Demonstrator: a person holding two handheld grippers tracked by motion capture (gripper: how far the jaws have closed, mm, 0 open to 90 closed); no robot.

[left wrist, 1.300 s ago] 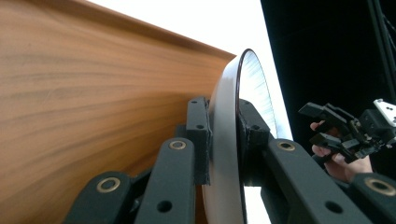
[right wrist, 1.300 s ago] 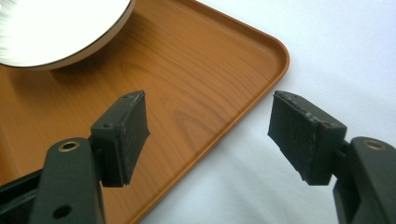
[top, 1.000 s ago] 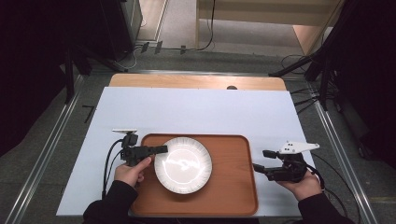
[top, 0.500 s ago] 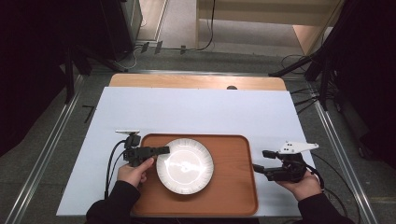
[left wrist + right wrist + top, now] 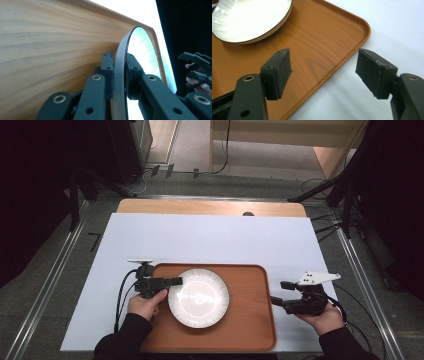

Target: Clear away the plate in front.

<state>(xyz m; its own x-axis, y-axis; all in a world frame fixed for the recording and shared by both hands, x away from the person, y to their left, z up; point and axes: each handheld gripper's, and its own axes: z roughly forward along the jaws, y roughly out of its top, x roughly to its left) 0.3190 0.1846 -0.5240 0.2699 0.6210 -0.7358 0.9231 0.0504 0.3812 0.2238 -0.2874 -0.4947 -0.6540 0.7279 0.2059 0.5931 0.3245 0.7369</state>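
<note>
A: From the high view, where is the plate [image 5: 198, 297]?

B: On the tray [image 5: 250, 315], left of its middle and close to the tray's left edge. Round, so no long axis to line up with.

A: And which hand is nearer?

B: The left, plainly. Left gripper [image 5: 176, 281] reaching in over the tray's left edge, level, pinching the plate's rim on its far-left side. Right gripper [image 5: 280, 292] parked just off the tray's right edge over the table [image 5: 200, 240], well apart from the plate, aimed back toward the tray.

A: Now the left gripper view. A firm grip?

B: Looks so. Pads [image 5: 107, 67] on either side of the plate [image 5: 120, 50], rim clamped between them, just now closing a little tighter. Tray [image 5: 50, 50] wood grain behind, right gripper [image 5: 197, 67] far off past the plate.

A: And the right gripper view?

B: Right gripper [image 5: 324, 72] spread wide, holding nothing, straddling the tray [image 5: 317, 37] edge near a rounded corner, one jaw over wood and the other over the white table [image 5: 387, 30]. Plate [image 5: 249, 20] up ahead toward the far side of the tray.

A: Looks of the plate?

B: Shallow and glossy, white inside with fine grey streaks running outward, a thin dark line on the rim, tan outside. Probably slippery, so best lifted level.
</note>
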